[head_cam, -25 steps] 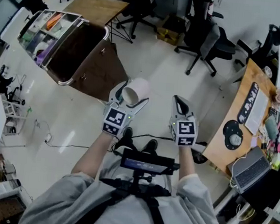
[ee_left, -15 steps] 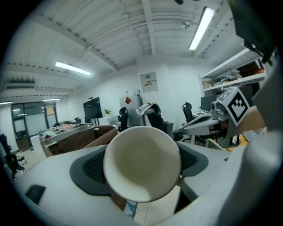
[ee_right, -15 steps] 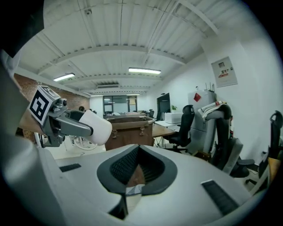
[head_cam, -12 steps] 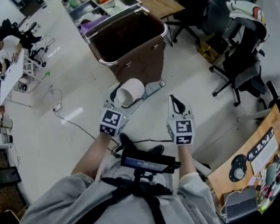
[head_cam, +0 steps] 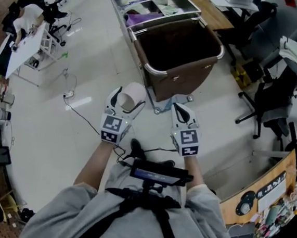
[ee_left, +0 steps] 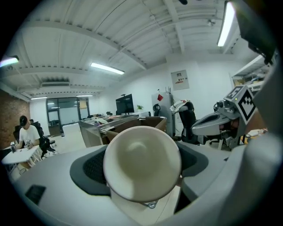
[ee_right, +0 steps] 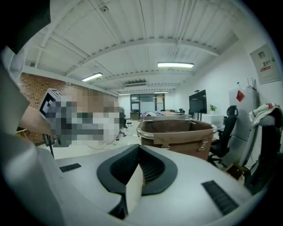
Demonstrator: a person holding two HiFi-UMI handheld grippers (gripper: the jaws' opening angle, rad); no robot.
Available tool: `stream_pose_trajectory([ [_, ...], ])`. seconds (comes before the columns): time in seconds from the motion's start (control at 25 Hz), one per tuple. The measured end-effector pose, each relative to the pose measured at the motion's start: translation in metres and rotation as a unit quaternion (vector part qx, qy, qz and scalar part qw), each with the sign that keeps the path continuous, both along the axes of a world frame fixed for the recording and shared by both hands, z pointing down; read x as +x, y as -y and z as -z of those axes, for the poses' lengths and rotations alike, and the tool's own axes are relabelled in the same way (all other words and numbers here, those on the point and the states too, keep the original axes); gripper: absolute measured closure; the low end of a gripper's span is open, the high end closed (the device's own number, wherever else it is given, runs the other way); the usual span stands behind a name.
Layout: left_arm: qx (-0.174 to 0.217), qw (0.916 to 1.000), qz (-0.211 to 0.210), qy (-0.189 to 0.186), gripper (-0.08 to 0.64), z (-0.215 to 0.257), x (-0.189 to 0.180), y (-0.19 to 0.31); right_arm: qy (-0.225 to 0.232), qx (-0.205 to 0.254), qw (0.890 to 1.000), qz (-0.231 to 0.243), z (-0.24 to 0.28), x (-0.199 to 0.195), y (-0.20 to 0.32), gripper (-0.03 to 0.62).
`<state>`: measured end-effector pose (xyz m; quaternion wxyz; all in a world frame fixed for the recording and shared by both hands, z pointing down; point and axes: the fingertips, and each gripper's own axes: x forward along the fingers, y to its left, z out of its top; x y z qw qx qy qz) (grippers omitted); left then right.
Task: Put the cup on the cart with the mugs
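Observation:
A cream cup lies on its side between the jaws of my left gripper, which is shut on it. In the left gripper view the cup's round base fills the middle and faces the camera. My right gripper is held level beside it, shut with nothing in it; its dark pads meet in the right gripper view. Just ahead of both stands the cart, with a deep brown bin and metal trays of mixed items behind it. I see no mugs.
Office chairs stand to the right of the cart. A wooden desk with clutter is at the lower right. A cable runs over the pale floor at the left, near a white table. A person sits far off.
The head view has swung round, so the cart has come from the upper left to straight ahead and nearer. Both grippers keep their pose and the cup stays held.

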<state>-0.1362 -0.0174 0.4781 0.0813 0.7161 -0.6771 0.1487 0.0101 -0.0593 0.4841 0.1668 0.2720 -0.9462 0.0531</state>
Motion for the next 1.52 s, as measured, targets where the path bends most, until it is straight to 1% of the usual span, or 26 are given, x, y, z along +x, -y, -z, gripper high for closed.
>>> stream_pose_trajectory([
  [0.24,0.009,0.9987,0.050,-0.004,0.115,-0.001,-0.094,-0.010,-0.010,-0.003,0.998,0.061,-0.007,-0.098,-0.005,0.591],
  [0.44,0.014,0.9963,0.085,-0.006,0.115,-0.002,-0.174,-0.021,-0.010,0.001,0.995,0.099,-0.008,-0.184,-0.008,0.591],
  [0.52,0.016,0.9952,0.096,-0.005,0.115,-0.001,-0.203,-0.026,-0.009,0.001,0.994,0.113,-0.009,-0.218,-0.009,0.591],
  [0.64,0.021,0.9945,0.102,0.004,0.115,0.005,-0.243,-0.028,-0.005,0.005,0.993,0.122,-0.007,-0.262,-0.005,0.591],
  [0.76,0.027,0.9923,0.121,0.001,0.115,0.012,-0.275,-0.030,-0.011,0.007,0.990,0.142,-0.002,-0.298,-0.004,0.591],
  [0.92,0.030,0.9894,0.142,-0.004,0.115,0.010,-0.309,-0.025,-0.018,0.010,0.985,0.172,-0.003,-0.339,0.001,0.591],
  [1.12,0.029,0.9863,0.162,-0.010,0.115,0.013,-0.348,0.003,-0.023,0.004,0.980,0.195,-0.005,-0.387,0.033,0.591],
  [1.28,0.028,0.9837,0.177,-0.012,0.115,0.010,-0.385,0.027,-0.027,0.004,0.977,0.213,-0.014,-0.430,0.064,0.591],
  [1.4,0.023,0.9812,0.192,-0.003,0.115,0.011,-0.419,0.046,-0.011,-0.003,0.974,0.226,-0.010,-0.470,0.086,0.591],
  [1.52,0.025,0.9789,0.203,0.004,0.115,0.016,-0.446,0.068,-0.002,-0.005,0.970,0.242,-0.004,-0.500,0.105,0.591],
])
